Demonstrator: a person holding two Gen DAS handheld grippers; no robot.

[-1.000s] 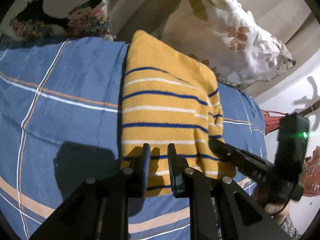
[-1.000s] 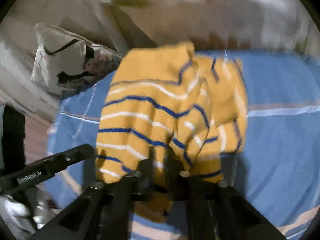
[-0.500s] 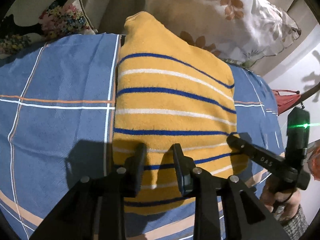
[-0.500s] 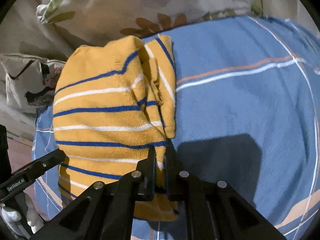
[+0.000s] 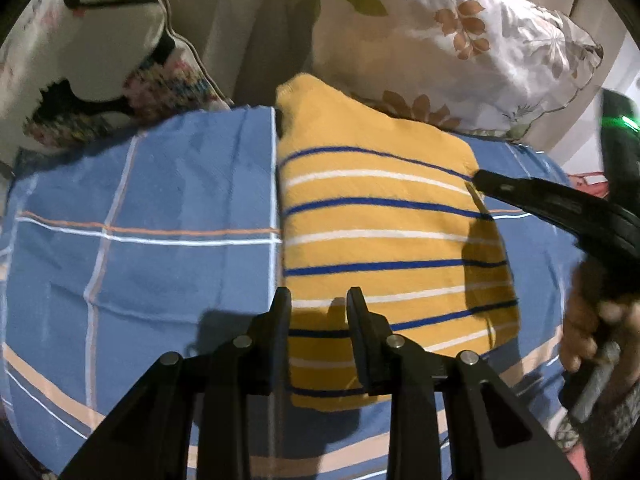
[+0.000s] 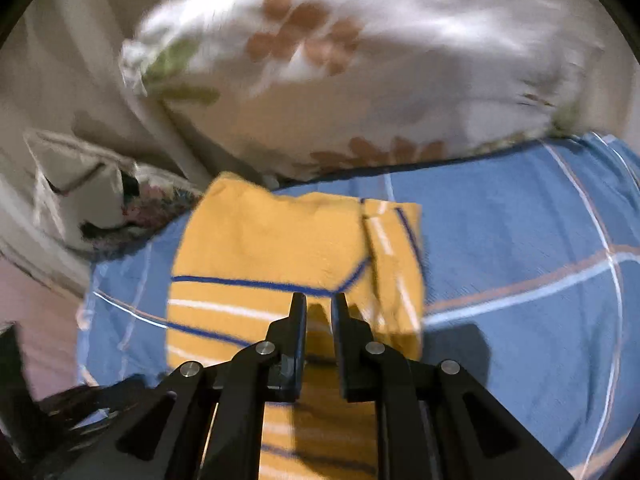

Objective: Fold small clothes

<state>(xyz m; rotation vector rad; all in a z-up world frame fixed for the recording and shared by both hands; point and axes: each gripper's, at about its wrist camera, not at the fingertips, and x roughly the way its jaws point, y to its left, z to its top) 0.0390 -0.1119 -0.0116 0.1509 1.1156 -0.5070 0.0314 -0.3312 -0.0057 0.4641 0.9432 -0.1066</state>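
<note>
The yellow striped sweater (image 5: 384, 248) lies folded on the blue checked bedsheet (image 5: 168, 200), just below the leaf-print pillow (image 5: 460, 40), likely laid there so both tools can work it flat. The left gripper (image 5: 319, 300) hangs over its near edge, jaws narrowly parted and empty after opening a little. The right gripper (image 6: 319, 306) has just been opening too; its narrow gap shows only cloth beneath, nothing pinched. Its view is blurred, so the fold on the sweater's right side is hard to read. 1 hand (image 5: 588, 332) is cut off at the frame edge.
</note>
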